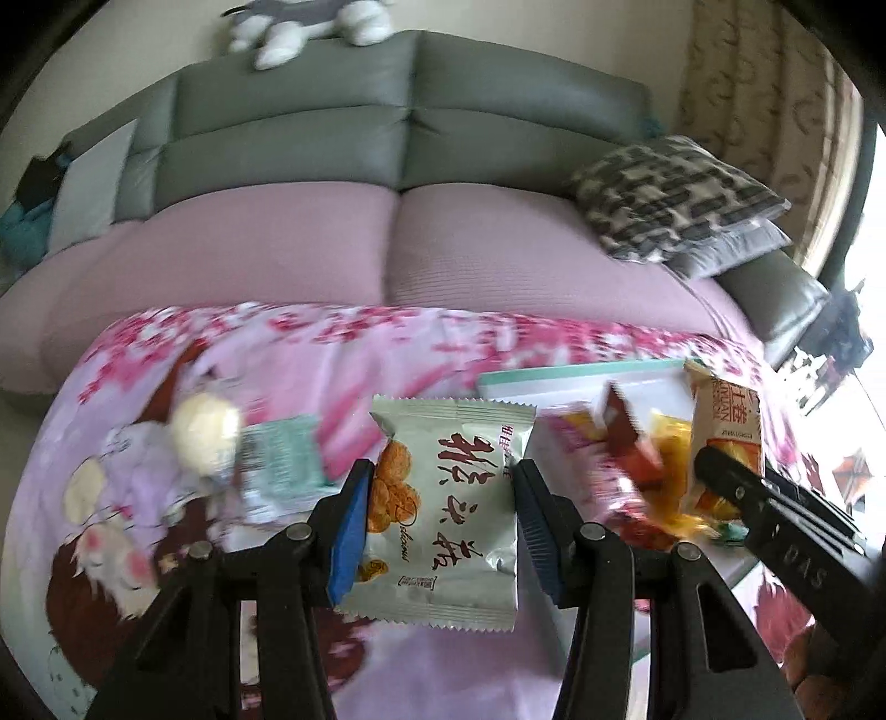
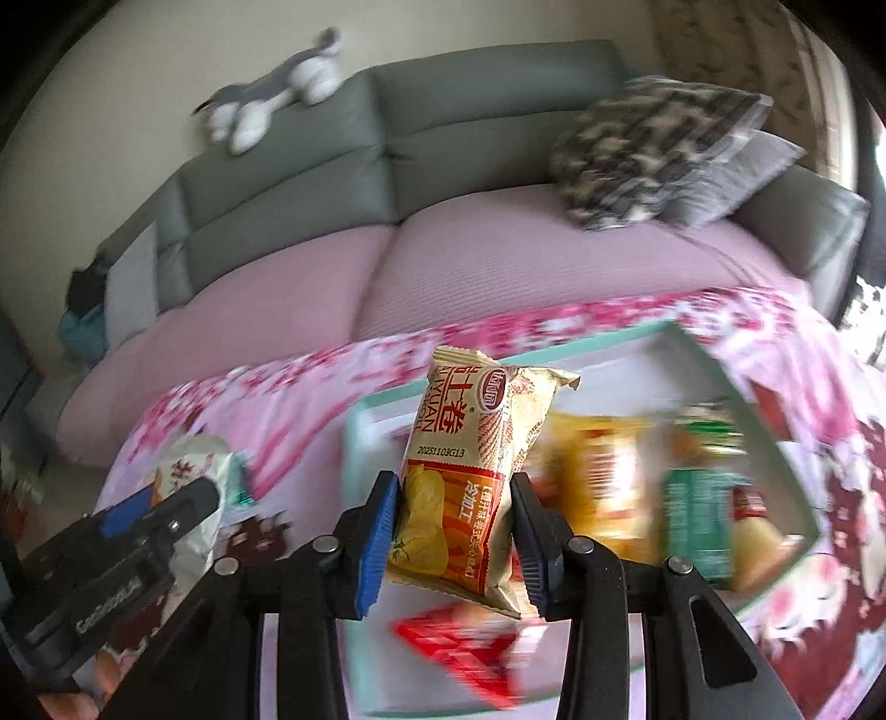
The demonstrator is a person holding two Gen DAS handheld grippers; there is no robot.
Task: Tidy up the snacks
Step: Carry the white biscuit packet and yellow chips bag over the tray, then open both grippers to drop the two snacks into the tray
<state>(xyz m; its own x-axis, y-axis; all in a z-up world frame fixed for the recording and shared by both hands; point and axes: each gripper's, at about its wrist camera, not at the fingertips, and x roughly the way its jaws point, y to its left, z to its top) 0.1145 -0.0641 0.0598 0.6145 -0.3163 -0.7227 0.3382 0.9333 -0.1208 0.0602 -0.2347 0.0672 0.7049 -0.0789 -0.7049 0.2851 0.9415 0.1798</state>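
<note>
The left gripper (image 1: 440,504) has its blue-padded fingers (image 1: 349,531) clamped on the sides of a pale green packet (image 1: 454,498), held flat-faced to the camera above the tabletop (image 1: 277,354). The packet bears dark red brush characters, a picture of round golden biscuits and crimped ends.

The right gripper (image 2: 454,526) has its fingers (image 2: 379,543) clamped on a cream and orange packet (image 2: 470,471), upright, with a red band, a printed date code and a twisted top. It hangs over a white tray (image 2: 360,437) with a mint rim, which holds more snacks (image 2: 609,487), blurred, seemingly yellow, green and red wrappers.

The tabletop wears a pink floral cloth. Beyond it stands a sofa (image 1: 387,232) with pink seats and grey back, a patterned cushion (image 1: 675,194) and a plush toy (image 1: 310,25) on top.
</note>
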